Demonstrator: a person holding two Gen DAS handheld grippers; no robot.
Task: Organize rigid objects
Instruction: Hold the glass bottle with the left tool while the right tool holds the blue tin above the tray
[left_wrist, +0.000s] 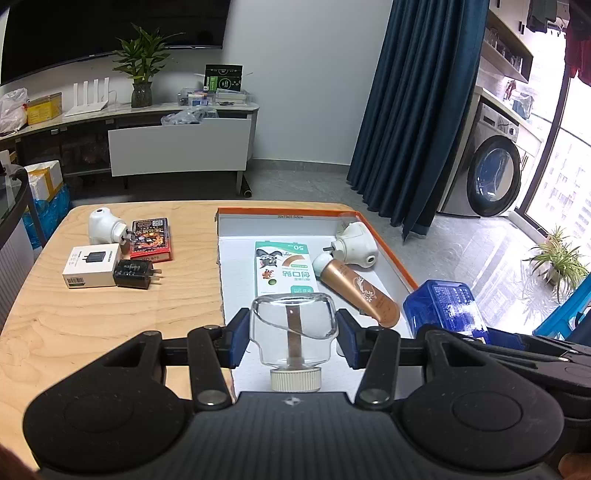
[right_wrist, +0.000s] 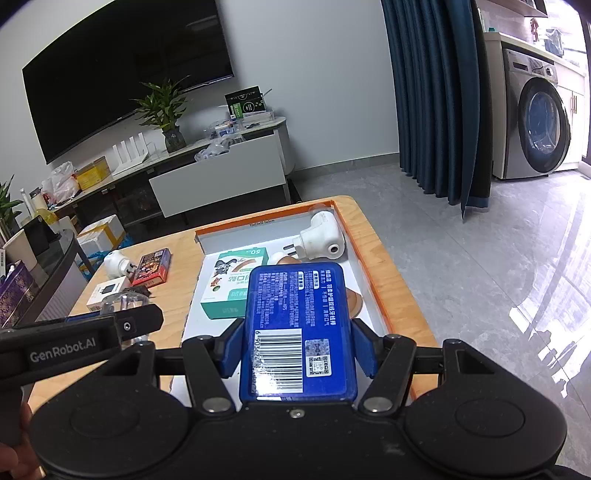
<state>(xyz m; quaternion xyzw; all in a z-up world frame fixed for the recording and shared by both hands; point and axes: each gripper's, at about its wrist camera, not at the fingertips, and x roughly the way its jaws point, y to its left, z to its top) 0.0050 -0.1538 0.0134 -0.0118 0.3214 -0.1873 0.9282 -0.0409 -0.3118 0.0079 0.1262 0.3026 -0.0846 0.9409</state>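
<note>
Glass bottle (left_wrist: 293, 332) sits clamped in the left gripper (left_wrist: 291, 338), both blue pads pressed on its sides, white cap (left_wrist: 295, 380) toward the camera, base pointing forward. Long axis runs along the fingers, out and down toward the orange-rimmed tray (left_wrist: 391, 254). It hangs over the tray's near left part, just inside the tray's left edge.

Right gripper (right_wrist: 297, 345) grips a blue box (right_wrist: 297, 328), barcode end near the camera, long axis also forward. It hovers above the tray's near right part, so it is the nearer hand for that side.

Below and ahead in the tray: green plaster box (left_wrist: 282, 271) at centre, gold tube (left_wrist: 360, 290) lying diagonally to its right, white plug-in device (left_wrist: 356, 243) at the far right corner. Free white floor shows in front of the bottle, near the tray's front edge, and along the far strip.

Judgement: a straight lowering puts the bottle down clear of the green box; the blue box has less room, with the tube beneath it.

On the desk (left_wrist: 110, 321) to the left, well apart: 1 white device (left_wrist: 105, 225), red card pack (left_wrist: 151, 240), white carton (left_wrist: 92, 267), black charger (left_wrist: 133, 274), not yet in the tray.
</note>
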